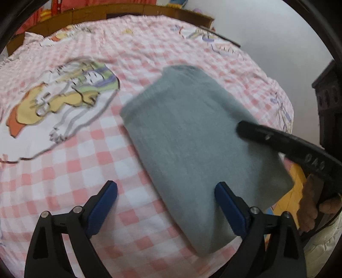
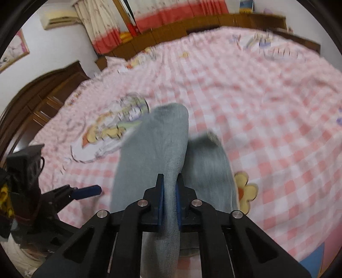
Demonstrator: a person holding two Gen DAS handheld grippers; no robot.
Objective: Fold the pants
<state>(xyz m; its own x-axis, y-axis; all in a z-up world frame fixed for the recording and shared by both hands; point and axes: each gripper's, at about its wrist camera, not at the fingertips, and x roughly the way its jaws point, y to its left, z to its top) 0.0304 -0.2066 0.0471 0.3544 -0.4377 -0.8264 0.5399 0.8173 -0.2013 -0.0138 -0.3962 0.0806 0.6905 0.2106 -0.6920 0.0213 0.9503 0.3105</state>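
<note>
My right tongs (image 2: pixel 170 188): clamped tight on a raised fold of the grey pants (image 2: pixel 154 154); the cloth runs up between both blue pads and bulges out past the tips.

My left tongs (image 1: pixel 165 205): spread wide, nothing between the pads. The left finger hangs over bare bedsheet, the right finger over the near part of the pants; whether it touches the cloth I cannot tell.

My right hand (image 1: pixel 314 205): seen from the left camera at the right edge, wrapped round the black handle, with the tong body reaching over the right side of the pants.

My left tongs from the right camera: low at the left edge, one blue pad (image 2: pixel 87 190) pointing at the pants, just beside their left edge.

Pants: folded into a thick oblong bundle in the middle of the bed, lying slantwise, one end near me, the rounded far end pointing up the bed.

Bedsheet (image 1: pixel 64 175): pink and white check, flat under the bundle.

Cartoon print (image 1: pixel 64 102): on the sheet left of the pants, just beyond my left tongs.

Yellow flower print (image 2: pixel 245 190): beside the right edge of the pants.

Headboard (image 1: pixel 96 15): brown wood, along the far side of the bed.

Curtain (image 2: pixel 149 17): cream with a red band, behind the headboard.
</note>
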